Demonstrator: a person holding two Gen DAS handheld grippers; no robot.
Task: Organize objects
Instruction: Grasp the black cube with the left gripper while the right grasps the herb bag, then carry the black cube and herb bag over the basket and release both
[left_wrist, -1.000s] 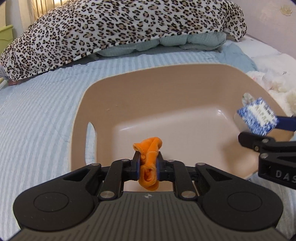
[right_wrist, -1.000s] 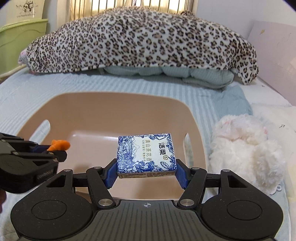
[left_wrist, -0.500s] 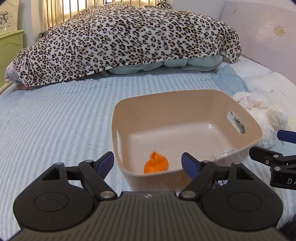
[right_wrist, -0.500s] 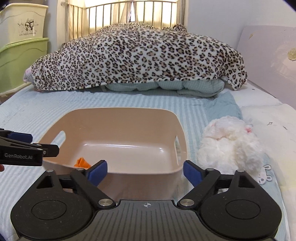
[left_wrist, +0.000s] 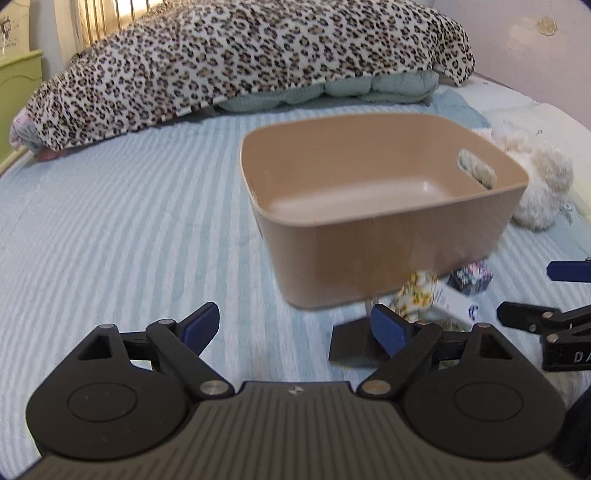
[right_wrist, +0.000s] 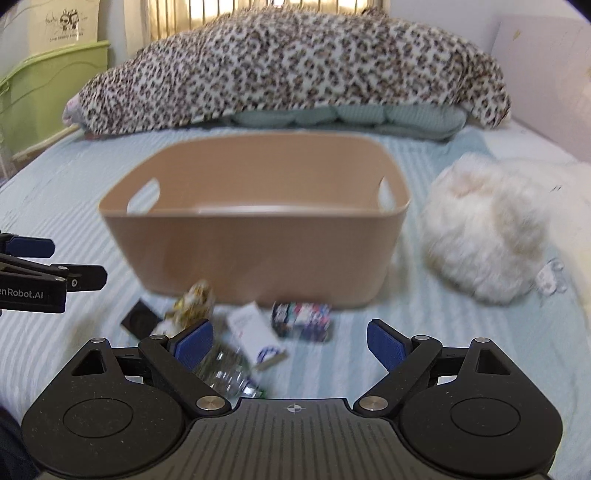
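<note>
Left wrist view: left gripper (left_wrist: 291, 325) w/ jaws spread wide, nothing between them, hovering low over the striped bed (left_wrist: 129, 229). A sec ago it pinched an orange cloth above the tan bin (left_wrist: 384, 236); half a sec ago that cloth lay inside the bin. Now the near wall hides the bin floor, so the cloth can't be seen. Leftover items sit on the bed just in front of the bin: a black square (left_wrist: 352, 345), a floral packet (left_wrist: 417, 295), a white box (left_wrist: 456, 302), a dark patterned box (left_wrist: 471, 277). Right gripper's fingers show at the right edge.

Right wrist view: right gripper (right_wrist: 291, 341) also spread apart and empty; the blue-white box it held a sec ago is gone from its jaws, prob. dropped in the bin (right_wrist: 255, 236), though not visible. Blurry frame. Same pile near its fingers: black square (right_wrist: 140, 317), floral packet (right_wrist: 192, 306), white box (right_wrist: 255, 332), patterned box (right_wrist: 301, 319), plus a clear crinkly wrapper (right_wrist: 225, 373). Fluffy white toy (right_wrist: 491, 236) beside the bin.

Judgement: two items stowed, both grippers free and pulled back toward the pile, next pick likely from there.
</note>
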